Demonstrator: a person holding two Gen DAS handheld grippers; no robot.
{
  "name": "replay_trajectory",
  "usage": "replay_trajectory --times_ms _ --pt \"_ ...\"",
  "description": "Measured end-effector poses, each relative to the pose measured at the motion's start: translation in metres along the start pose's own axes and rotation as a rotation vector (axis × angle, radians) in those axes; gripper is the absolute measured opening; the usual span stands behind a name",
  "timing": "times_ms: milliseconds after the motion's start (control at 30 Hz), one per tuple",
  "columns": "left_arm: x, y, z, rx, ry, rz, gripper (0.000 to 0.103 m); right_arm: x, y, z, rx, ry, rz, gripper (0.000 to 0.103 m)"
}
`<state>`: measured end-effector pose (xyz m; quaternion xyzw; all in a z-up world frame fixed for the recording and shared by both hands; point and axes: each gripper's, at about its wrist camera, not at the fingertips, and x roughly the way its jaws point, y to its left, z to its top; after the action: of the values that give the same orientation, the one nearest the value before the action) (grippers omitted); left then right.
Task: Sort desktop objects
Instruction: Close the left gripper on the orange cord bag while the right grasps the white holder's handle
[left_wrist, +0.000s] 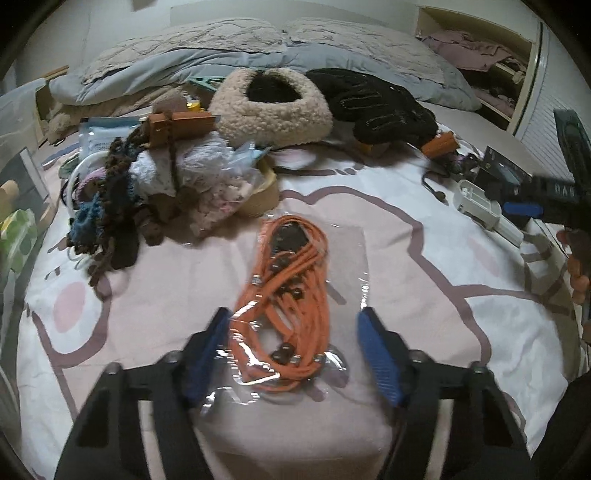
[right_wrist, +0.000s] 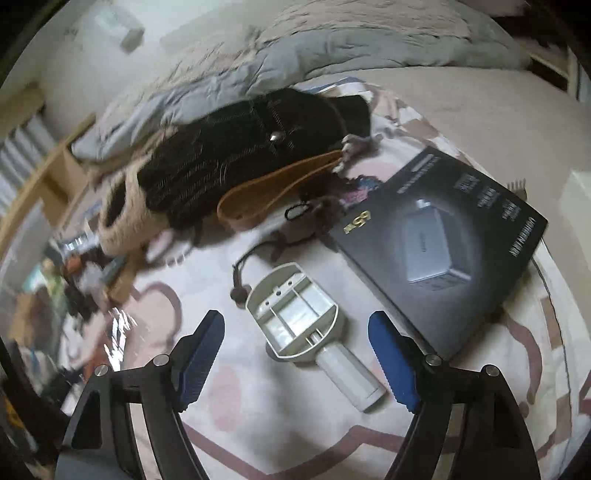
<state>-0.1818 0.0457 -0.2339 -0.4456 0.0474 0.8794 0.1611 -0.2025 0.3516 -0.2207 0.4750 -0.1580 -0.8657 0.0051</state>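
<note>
Everything's laid out on a bed with a pink-and-white cartoon sheet (left_wrist: 424, 295). The black charger box (right_wrist: 439, 251) lies flat, right of the white plastic handle tool (right_wrist: 310, 328); the tool's long axis runs diagonally, wide head toward the pillows, grip toward the camera. Orange cords in a clear bag (left_wrist: 288, 302) stretch lengthwise away from the left gripper (left_wrist: 293, 354), jaws spread wide on either side. Right gripper (right_wrist: 295, 362) is spread too, holding nothing, the tool's grip between its fingers.
</note>
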Motion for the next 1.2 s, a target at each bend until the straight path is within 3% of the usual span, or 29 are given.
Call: replay_trajectory --times_ms 67,333,433,533,733,933,1000,1067,1200 --pt "-0.001 0.006 0.001 -0.026 0.001 -0.013 0.052 0.004 0.002 -0.002 -0.029 0.012 -0.021 0.080" --pt "-0.009 0.018 0.001 -0.065 0.022 -0.059 0.035 0.019 0.012 -0.007 -0.110 0.045 -0.101 0.080" --pt "-0.014 0.019 -0.001 -0.070 0.036 -0.074 0.030 0.023 0.017 -0.007 -0.126 0.055 -0.134 0.056" --pt "-0.019 0.023 -0.004 -0.079 0.050 -0.089 0.025 0.024 0.022 -0.009 -0.142 0.050 -0.160 0.055" --pt "-0.031 0.037 -0.006 -0.111 0.074 -0.069 0.024 0.020 0.044 -0.016 -0.187 0.051 -0.077 0.053" --pt "-0.038 0.053 -0.013 -0.106 0.138 -0.066 0.024 0.034 0.104 -0.039 -0.372 0.096 -0.048 0.051" --pt "-0.041 0.057 -0.014 -0.104 0.135 -0.048 0.038 0.035 0.123 -0.048 -0.429 0.099 -0.043 0.051" --pt "-0.046 0.059 -0.013 -0.108 0.101 -0.007 0.082 0.036 0.138 -0.055 -0.461 0.109 -0.009 0.050" --pt "-0.051 0.052 -0.008 -0.093 0.049 -0.038 0.087 0.035 0.157 -0.067 -0.508 0.111 0.009 0.050"
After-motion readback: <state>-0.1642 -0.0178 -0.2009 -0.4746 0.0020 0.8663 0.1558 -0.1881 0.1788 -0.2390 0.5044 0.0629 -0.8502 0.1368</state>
